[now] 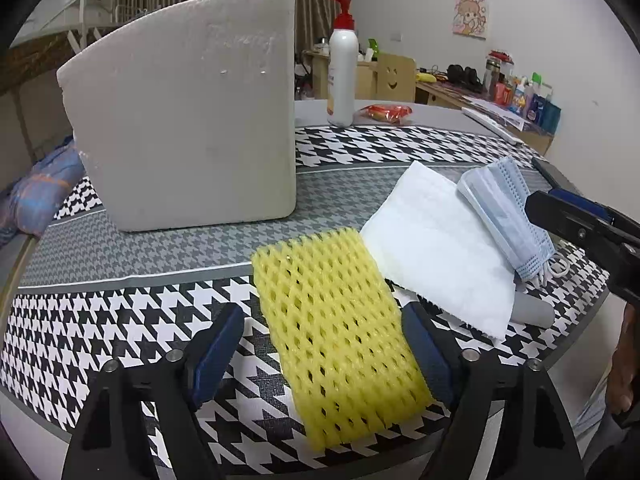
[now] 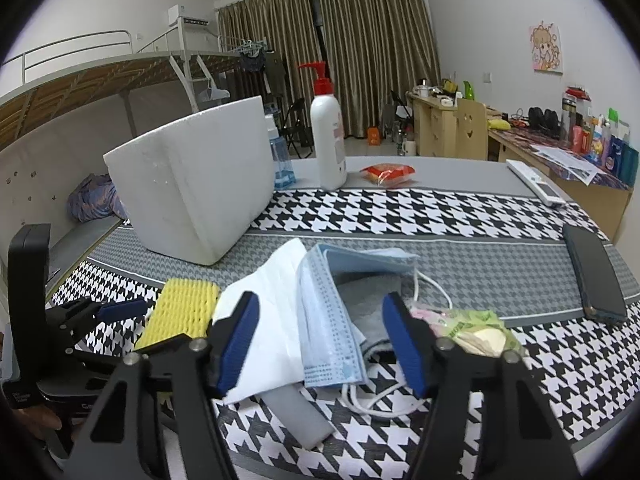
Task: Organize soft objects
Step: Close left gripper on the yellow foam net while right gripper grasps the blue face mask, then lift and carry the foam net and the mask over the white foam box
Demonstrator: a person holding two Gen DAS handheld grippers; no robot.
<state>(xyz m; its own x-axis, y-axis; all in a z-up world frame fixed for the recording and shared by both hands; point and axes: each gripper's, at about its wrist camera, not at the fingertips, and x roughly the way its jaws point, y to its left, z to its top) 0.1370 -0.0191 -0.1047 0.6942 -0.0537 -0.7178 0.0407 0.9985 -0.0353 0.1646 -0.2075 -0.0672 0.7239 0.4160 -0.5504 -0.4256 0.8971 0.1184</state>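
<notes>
A yellow foam net [image 1: 336, 332] lies flat on the houndstooth cloth, between the open fingers of my left gripper [image 1: 326, 354], which holds nothing. It also shows in the right wrist view [image 2: 182, 314]. To its right lie a white tissue [image 1: 436, 248] and a blue face mask [image 1: 506, 216], over a grey cloth [image 1: 534, 310]. My right gripper [image 2: 320, 344] is open above the mask [image 2: 332, 312], tissue [image 2: 268, 312] and grey cloth [image 2: 296, 412]. A green snack packet [image 2: 476, 330] lies by its right finger.
A white foam box [image 1: 188, 112] stands at the back left of the table. Behind it stand a white pump bottle [image 1: 342, 76] and a red snack bag [image 1: 386, 114]. A dark phone [image 2: 594, 276] and a white remote [image 2: 534, 188] lie at the right.
</notes>
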